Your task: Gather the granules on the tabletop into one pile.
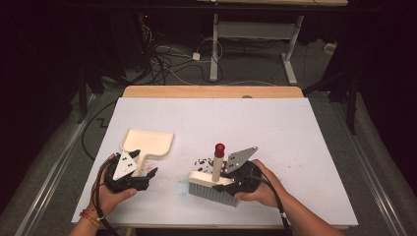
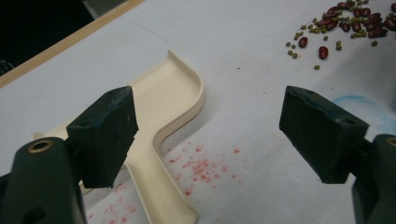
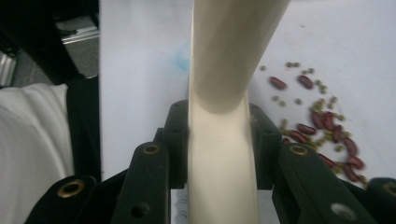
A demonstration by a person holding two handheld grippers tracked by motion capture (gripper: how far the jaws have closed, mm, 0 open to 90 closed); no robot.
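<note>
- The right gripper point(image 1: 231, 178), near the front edge of the white-covered table point(image 1: 295, 147), has its jaws closed on the cream plastic back of a hand brush point(image 1: 210, 184) with grey bristles and an upright cream handle tipped with a red cap.
- In the right gripper view the two black jaws press against both sides of the cream brush back point(image 3: 222, 158), with the handle rising straight up between them.
- The brush stands bristles-down on the table, just in front of a scatter of dark red beans and small green beans point(image 1: 206, 161).
- The left gripper point(image 1: 140, 178) has its jaws spread wide with nothing between them; in the left gripper view its pads point(image 2: 106, 135) hang above the table surface.
- A cream plastic dustpan point(image 1: 147, 143) lies flat on the table to the left of the brush; its handle reaches towards the left gripper, beneath one pad in the left gripper view, and whether they touch cannot be told.
- Red speckled marks point(image 2: 201, 165) stain the table covering beside the dustpan handle, and a faint blue smudge point(image 1: 183, 186) lies left of the bristles.
- The beans lie between the dustpan and the brush handle, well apart from the dustpan.
</note>
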